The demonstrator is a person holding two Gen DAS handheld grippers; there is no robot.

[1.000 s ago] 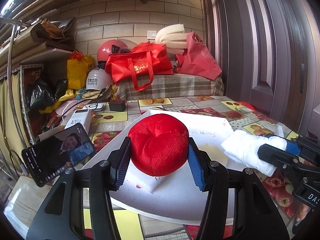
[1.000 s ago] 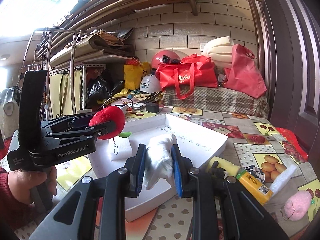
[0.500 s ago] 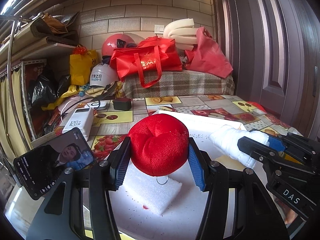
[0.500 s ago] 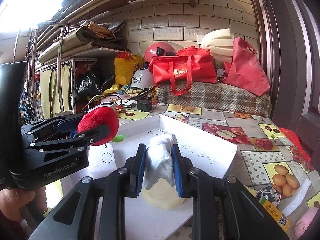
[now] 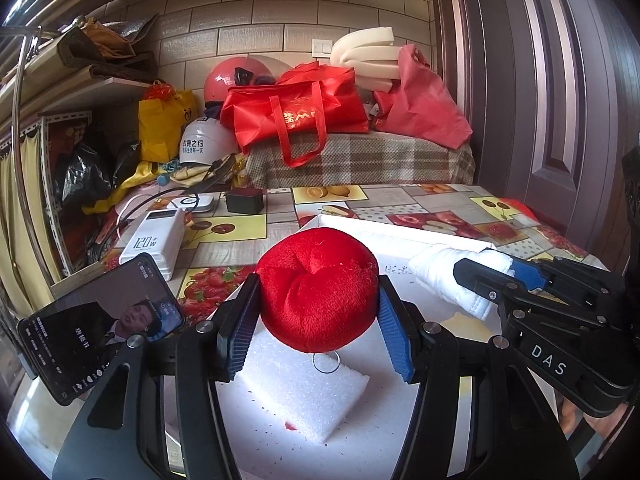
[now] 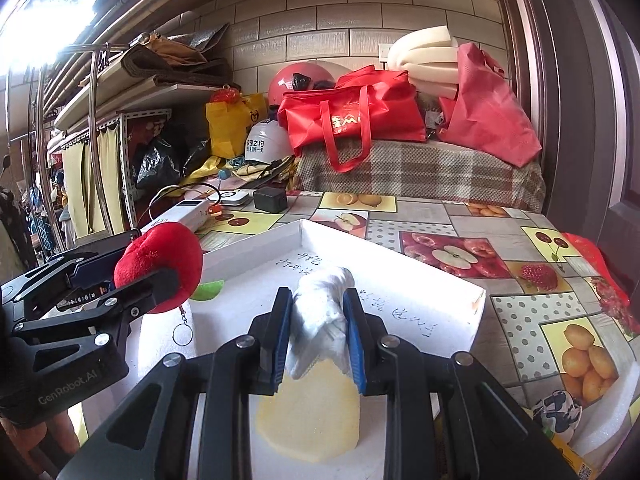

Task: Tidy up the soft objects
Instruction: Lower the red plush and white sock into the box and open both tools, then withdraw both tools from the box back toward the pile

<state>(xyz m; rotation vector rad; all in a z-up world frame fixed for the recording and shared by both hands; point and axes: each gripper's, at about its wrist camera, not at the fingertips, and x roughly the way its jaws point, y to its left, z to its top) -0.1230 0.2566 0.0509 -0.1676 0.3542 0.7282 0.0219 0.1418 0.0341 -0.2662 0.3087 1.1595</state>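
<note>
My left gripper is shut on a red plush ball with a key ring, held above a white foam block in the white foam tray. The ball also shows in the right wrist view, where the left gripper is at the left. My right gripper is shut on a white rolled cloth, held above a yellow sponge in the tray. In the left wrist view the cloth and right gripper are at the right.
A phone leans at the tray's left. A power bank, charger and cables lie behind. Red bags, helmets and a plaid-covered box stand at the back. A small patterned ball and yellow packet lie right of the tray.
Both grippers have moved forward over the tray with their loads still held. The foam block and yellow sponge now lie beneath them.
</note>
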